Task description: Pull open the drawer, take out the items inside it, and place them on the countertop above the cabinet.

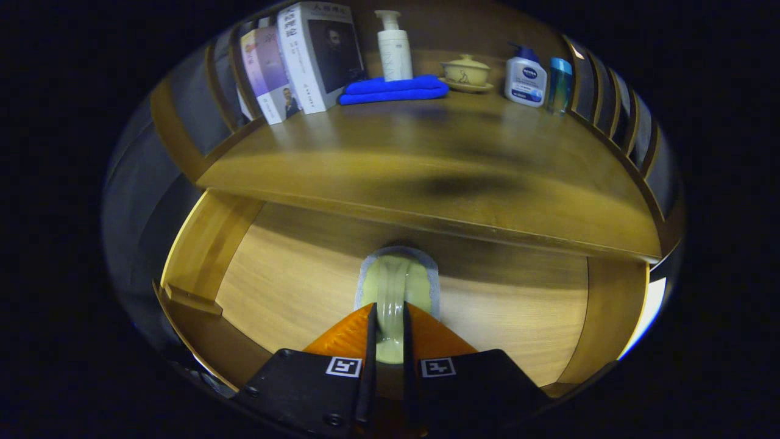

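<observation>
So the tool [389, 341] is pinching a pale green pouch [396, 286] inside the open drawer [292, 274]. Main worry: lifting straight up clips the overhanging surface [426, 164] edge, and that soft thing slips free.

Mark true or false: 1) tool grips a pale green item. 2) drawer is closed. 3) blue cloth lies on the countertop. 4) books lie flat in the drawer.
1) True: the tool is shut on the pale green item.
2) False: the drawer is pulled open below the countertop.
3) True: the blue cloth lies there, in front of a pump bottle.
4) False: the books stand on the countertop.
</observation>
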`<state>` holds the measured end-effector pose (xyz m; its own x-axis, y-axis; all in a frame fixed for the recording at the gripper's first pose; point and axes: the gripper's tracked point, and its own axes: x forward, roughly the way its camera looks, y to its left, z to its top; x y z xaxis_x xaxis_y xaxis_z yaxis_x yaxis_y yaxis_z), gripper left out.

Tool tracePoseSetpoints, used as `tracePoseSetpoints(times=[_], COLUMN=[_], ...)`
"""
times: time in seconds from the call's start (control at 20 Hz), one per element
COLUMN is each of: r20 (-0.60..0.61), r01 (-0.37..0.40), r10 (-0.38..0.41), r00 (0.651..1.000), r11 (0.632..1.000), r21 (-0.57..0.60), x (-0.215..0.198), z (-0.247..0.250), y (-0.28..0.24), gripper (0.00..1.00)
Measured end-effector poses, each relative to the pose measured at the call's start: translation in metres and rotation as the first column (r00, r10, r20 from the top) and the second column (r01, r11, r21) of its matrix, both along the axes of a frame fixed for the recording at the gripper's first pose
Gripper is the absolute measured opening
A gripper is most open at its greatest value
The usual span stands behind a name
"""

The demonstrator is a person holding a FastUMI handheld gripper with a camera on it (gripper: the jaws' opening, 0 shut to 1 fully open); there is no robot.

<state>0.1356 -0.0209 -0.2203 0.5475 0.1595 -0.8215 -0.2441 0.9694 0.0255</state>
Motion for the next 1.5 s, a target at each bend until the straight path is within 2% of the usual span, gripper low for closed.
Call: tracePoseSetpoints(times=[0.05,0.2,0.35,0.5,0.65,0.85,1.0,1.1,1.35,1.5], r20=[0.02,0.054,0.071,0.136,0.207,0.247,0.263,0.286,0.255,0.225], r01=[0.007,-0.013,-0.075,-0.118,-0.15,-0.147,-0.109,-0.063,0.065,0.123], r10=[-0.008,0.011,0.072,0.11,0.129,0.131,0.083,0.022,-0.126,-0.175], r00=[1.0,0.998,0.995,0.985,0.97,0.96,0.961,0.958,0.959,0.959], r11=[1.0,0.999,0.996,0.992,0.984,0.988,0.99,0.989,0.97,0.967], r21=[0.012,0.051,0.042,0.054,0.092,0.046,0.087,0.136,0.234,0.225], x=[0.001,-0.014,-0.038,-0.052,-0.051,-0.027,-0.002,0.024,0.074,0.091], z=[0.004,0.027,0.047,0.079,0.112,0.133,0.146,0.156,0.163,0.153], y=[0.001,0.002,0.004,0.01,0.02,0.016,0.017,0.017,0.006,-0.002], gripper=[0.11,0.11,0.11,0.11,0.11,0.11,0.11,0.11,0.11,0.11])
